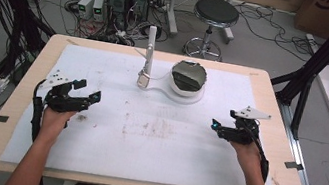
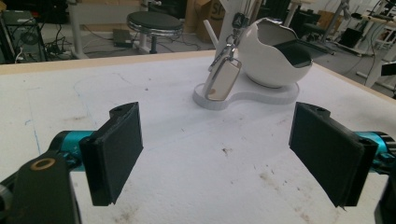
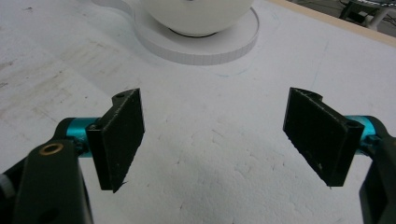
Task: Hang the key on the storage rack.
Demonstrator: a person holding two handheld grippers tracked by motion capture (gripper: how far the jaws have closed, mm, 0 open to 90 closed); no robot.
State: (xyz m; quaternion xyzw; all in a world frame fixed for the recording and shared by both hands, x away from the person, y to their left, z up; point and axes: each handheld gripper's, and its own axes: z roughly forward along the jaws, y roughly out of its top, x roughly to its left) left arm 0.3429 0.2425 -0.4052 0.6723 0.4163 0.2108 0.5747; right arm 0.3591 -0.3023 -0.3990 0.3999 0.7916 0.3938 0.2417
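Both grippers rest wide open and empty on the counter (image 1: 25,94): left gripper (image 1: 87,91) at 9 o'clock, right gripper (image 1: 222,125) at 3, flanking the white stand (image 1: 183,94) at 12, ready to reach.

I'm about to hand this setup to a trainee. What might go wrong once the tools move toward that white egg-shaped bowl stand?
1. The key fob hangs freely from the post; a nudge may set it swinging, spoiling a grasp.
2. The egg-shaped bowl is smooth and round, so open jaws of the left tool or right tool might slip.
3. The dark item inside the bowl sits deep, awkward to reach.
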